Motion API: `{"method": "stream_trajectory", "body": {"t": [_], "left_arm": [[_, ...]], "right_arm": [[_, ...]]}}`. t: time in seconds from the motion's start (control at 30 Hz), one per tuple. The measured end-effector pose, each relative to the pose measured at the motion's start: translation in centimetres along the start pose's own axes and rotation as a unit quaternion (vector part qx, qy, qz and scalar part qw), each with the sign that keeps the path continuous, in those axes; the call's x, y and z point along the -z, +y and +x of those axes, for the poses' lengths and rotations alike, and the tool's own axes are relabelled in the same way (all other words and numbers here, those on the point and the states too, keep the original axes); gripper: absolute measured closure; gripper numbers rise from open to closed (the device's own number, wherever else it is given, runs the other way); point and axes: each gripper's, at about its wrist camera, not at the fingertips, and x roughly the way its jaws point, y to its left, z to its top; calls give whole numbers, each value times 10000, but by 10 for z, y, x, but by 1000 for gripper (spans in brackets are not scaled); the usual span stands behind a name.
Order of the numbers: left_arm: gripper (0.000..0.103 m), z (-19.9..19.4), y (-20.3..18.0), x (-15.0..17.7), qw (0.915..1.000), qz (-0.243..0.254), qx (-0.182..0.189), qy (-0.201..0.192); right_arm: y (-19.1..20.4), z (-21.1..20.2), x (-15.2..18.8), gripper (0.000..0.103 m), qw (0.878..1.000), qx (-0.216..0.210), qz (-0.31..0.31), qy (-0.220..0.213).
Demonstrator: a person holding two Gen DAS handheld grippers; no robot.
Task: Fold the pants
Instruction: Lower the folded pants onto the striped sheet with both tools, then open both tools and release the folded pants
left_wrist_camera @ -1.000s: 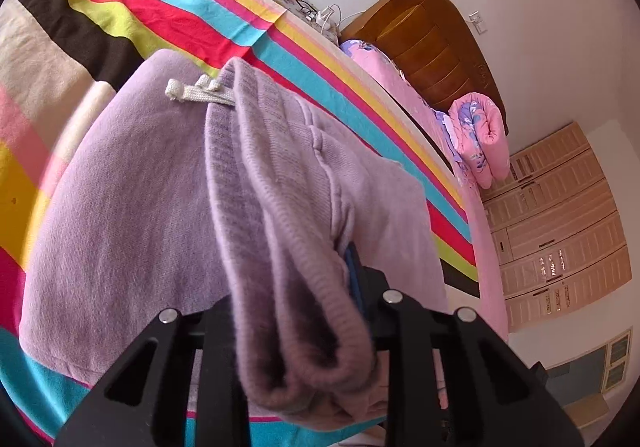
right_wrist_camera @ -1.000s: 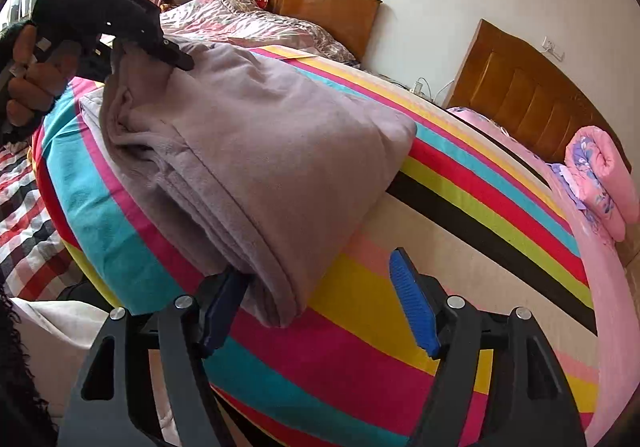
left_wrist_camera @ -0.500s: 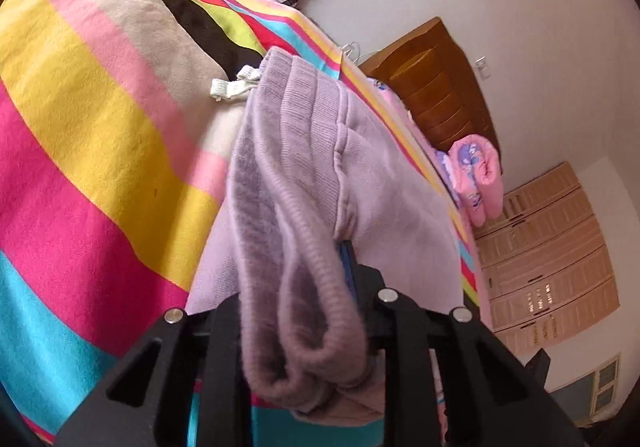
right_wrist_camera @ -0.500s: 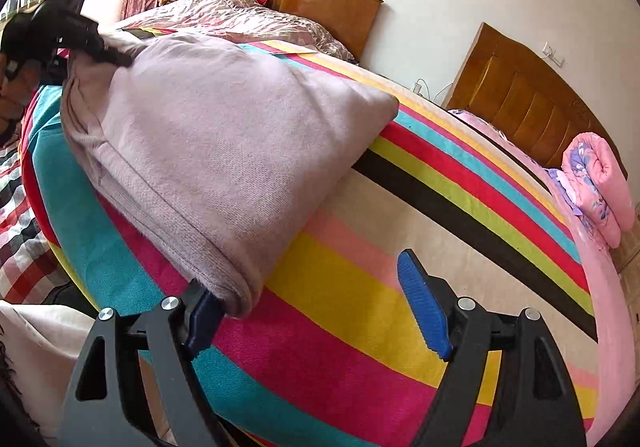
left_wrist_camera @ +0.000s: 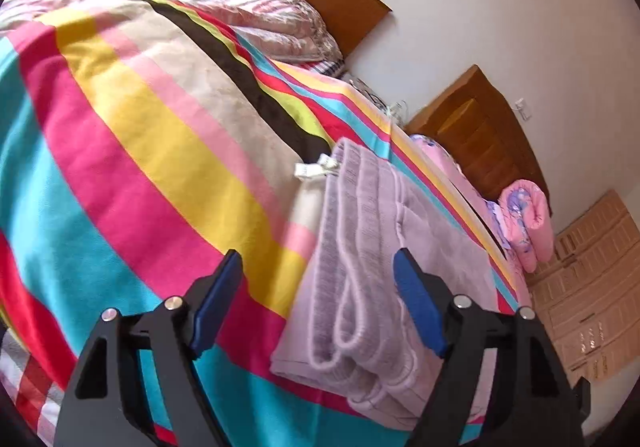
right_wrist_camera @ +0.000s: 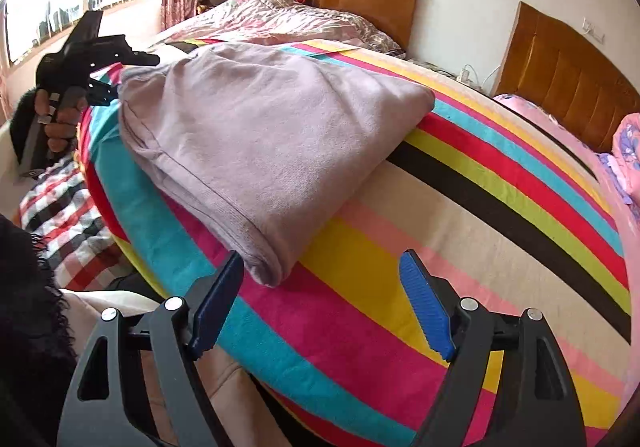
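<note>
The lilac pants (right_wrist_camera: 256,135) lie folded in a stack on the striped blanket (right_wrist_camera: 460,247) near the bed's front edge. In the left wrist view their ribbed waistband (left_wrist_camera: 352,255) with a white drawstring (left_wrist_camera: 316,169) faces the camera. My left gripper (left_wrist_camera: 318,279) is open, its jaws around the waistband end without holding it; it also shows in the right wrist view (right_wrist_camera: 116,79) beside the pants' far corner. My right gripper (right_wrist_camera: 322,279) is open and empty, just below the pants' near folded corner.
A pink floral quilt (right_wrist_camera: 288,19) lies at the head of the bed by a wooden headboard (right_wrist_camera: 360,3). A rolled pink blanket (left_wrist_camera: 528,223) sits on the neighbouring bed. A plaid sheet (right_wrist_camera: 68,215) hangs below the bed's edge. Wooden cabinets (left_wrist_camera: 592,287) stand at the far wall.
My left gripper opened and let go of the waistband; the pants now rest flat on the blanket. My right gripper stayed open and drew back slightly from the folded corner.
</note>
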Motion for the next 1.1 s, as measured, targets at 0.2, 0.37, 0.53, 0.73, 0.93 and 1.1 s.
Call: {"method": "stream_trajectory", "body": {"t": [0.2, 0.37, 0.53, 0.73, 0.93, 1.1], "left_arm": [[25, -34, -90, 18, 9818, 1836, 232, -431], [37, 21, -93, 58, 9764, 2146, 96, 229], [48, 22, -60, 61, 9753, 2120, 602, 160], [48, 24, -59, 67, 9724, 2270, 545, 35], [48, 24, -65, 70, 9671, 2521, 323, 65], [48, 22, -69, 72, 9636, 2666, 203, 48]], "right_arm": [[9, -4, -42, 25, 9906, -1086, 201, -809], [44, 63, -47, 27, 9917, -1280, -74, -97], [13, 60, -41, 31, 9789, -1796, 958, -195], [-24, 62, -92, 27, 9856, -1280, 1022, -422], [-51, 136, -142, 22, 9952, -724, 577, 329], [-101, 134, -157, 25, 9877, -340, 1528, -32]]}}
